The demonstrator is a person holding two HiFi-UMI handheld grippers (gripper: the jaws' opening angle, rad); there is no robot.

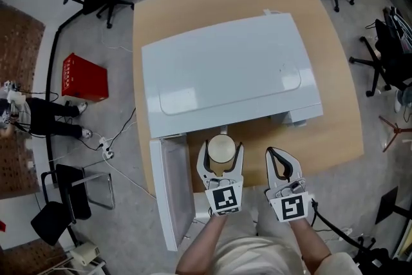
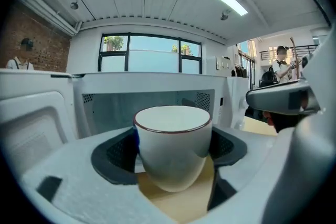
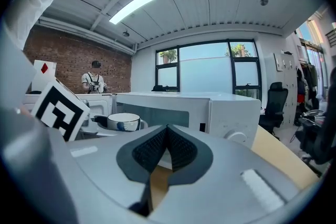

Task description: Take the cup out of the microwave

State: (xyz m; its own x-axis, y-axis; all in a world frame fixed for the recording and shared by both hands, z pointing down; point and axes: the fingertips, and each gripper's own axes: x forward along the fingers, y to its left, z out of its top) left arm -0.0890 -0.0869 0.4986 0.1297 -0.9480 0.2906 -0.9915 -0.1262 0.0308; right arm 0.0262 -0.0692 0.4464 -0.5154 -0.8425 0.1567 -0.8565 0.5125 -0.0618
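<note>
— Where's the cup [image 2: 173, 144] right now?
— Out of the microwave [image 1: 232, 71]. My left gripper [image 1: 221, 151] has it: jaws spread wide, one pad pressed against each side of the white wall. It hangs upright just in front of the open cavity, over the front strip of the bench [image 1: 335, 106], with its rounded bottom clear of the wood.
— Anything in it?
— From above I see a pale inside under a dark red rim. Whether there's liquid in it, I can't tell. There's a blue mark on its side.
— And the door?
— The door [image 1: 168, 193] stands swung open on my left, out past the bench edge.
— Your other hand?
— My right gripper [image 3: 167, 152] hovers just beside the cup, on its right. Its jaws are closed together with nothing between them, in front of the knob [image 3: 236, 136] end of the microwave.
</note>
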